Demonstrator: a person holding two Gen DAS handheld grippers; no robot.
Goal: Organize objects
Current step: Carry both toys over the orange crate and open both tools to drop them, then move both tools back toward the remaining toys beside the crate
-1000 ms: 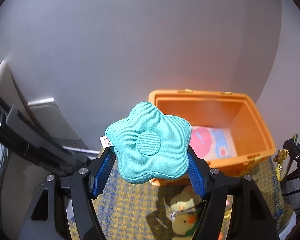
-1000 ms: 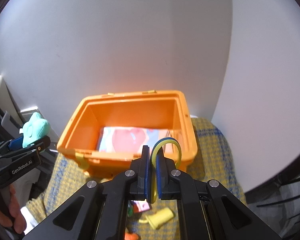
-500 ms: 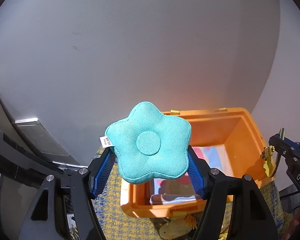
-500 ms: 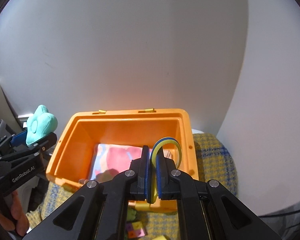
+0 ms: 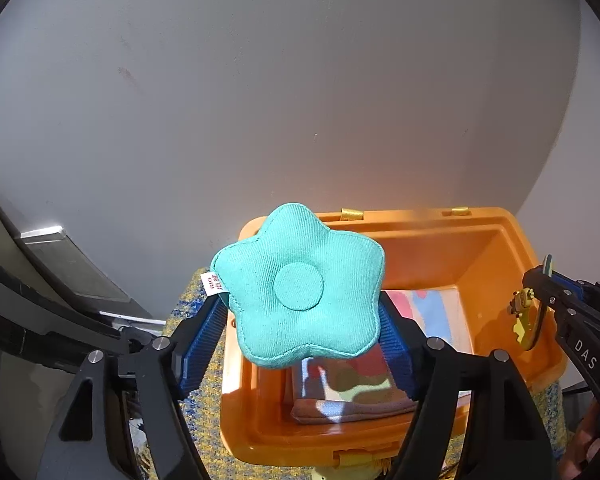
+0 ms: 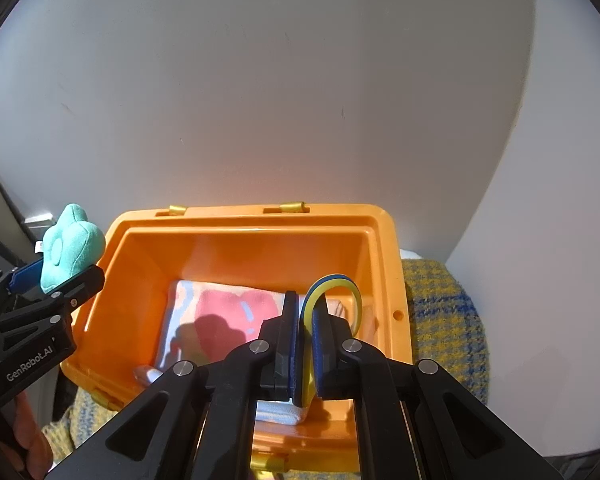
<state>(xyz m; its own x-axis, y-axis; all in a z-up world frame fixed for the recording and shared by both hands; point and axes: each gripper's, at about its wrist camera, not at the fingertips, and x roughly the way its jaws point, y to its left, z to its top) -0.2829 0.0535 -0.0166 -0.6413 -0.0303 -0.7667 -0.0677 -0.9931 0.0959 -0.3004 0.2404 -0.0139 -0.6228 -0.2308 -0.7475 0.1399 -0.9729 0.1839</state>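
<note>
My left gripper (image 5: 300,312) holds a teal star-shaped plush (image 5: 298,286) between its blue pads, above the left part of the open orange box (image 5: 400,216). Its jaws are opening, while the pads still touch the plush's sides. My right gripper (image 6: 305,320) is shut on a thin yellow and blue ring (image 6: 334,280) over the inside of the orange box (image 6: 236,212). In the left wrist view a small yellow charm (image 5: 520,308) hangs by the right gripper (image 5: 540,280). A colourful folded cloth (image 6: 228,312) lies on the box floor.
The box stands on a yellow and blue checked cloth (image 6: 444,320) against a plain grey wall. A dark frame and a grey ledge (image 5: 60,272) are at the left. A hand (image 6: 28,440) shows under the left gripper (image 6: 48,292). A yellow toy (image 5: 348,468) peeks out below the box.
Both grippers have come forward over the orange box, which now fills the lower part of both views. The plush and the ring sit between the pads as before.
</note>
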